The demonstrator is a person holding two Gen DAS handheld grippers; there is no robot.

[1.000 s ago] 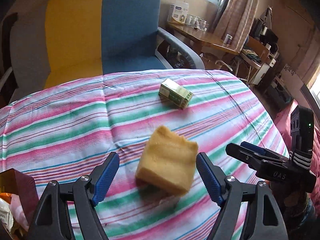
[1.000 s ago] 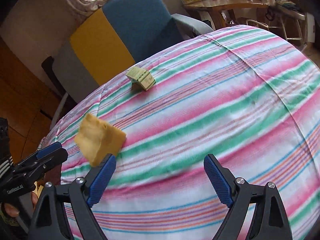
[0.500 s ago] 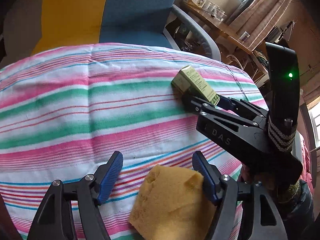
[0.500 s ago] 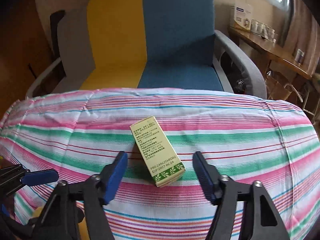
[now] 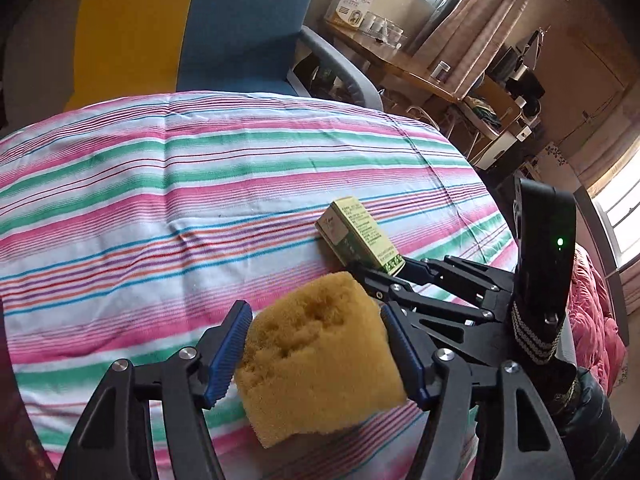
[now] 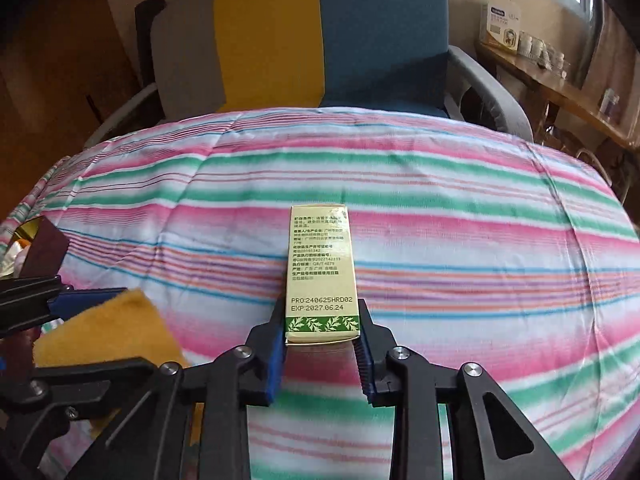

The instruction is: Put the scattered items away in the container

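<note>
Sponge (image 5: 320, 354) in left claw (image 5: 316, 356) crowds right claw (image 6: 320, 346)

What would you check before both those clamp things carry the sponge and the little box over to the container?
1. Left gripper holds the sponge: ok, blue fingers press both sides.
2. Right gripper holds the small green box: ok, though only the near end sits between the fingers.
3. Box lifted off the striped cloth: cannot tell.
4. The two grippers keep apart: not ok, they nearly touch in the left wrist view, so move with care.
5. Container ready to take things: cannot tell, only a dark corner shows at the left edge of the right wrist view.
</note>
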